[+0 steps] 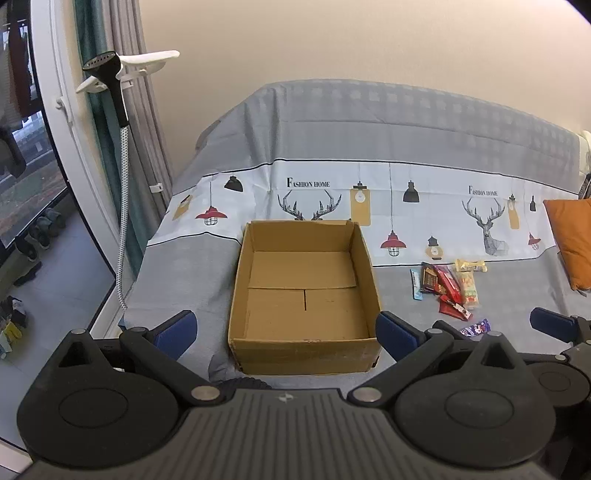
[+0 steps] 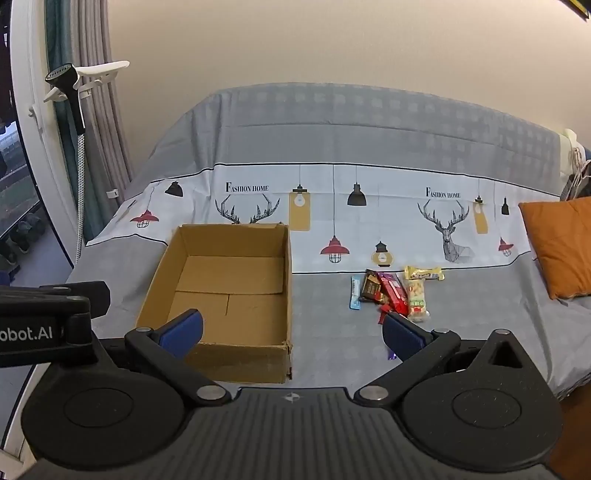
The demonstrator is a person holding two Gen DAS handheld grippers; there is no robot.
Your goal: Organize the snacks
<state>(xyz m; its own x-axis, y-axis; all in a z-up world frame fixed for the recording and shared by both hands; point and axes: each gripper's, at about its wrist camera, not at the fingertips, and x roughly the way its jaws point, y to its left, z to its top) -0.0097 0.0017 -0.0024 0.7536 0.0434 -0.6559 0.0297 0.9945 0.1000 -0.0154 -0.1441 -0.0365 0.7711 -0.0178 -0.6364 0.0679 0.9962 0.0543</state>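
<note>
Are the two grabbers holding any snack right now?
No. The left gripper and right gripper are both open and hold nothing; the snacks lie on the bed.

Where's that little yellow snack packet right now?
In both views the yellow packet lies on the bedspread at the far end of the snack pile, right of the cardboard box.

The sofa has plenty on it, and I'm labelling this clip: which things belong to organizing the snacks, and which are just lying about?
Belongs to the job:
- cardboard box, open, nothing in it
- snack pile on the cover to the box's right
- purple snack lying apart, nearer the grippers

Just there:
- orange cushion
- garment steamer
- curtain
</note>
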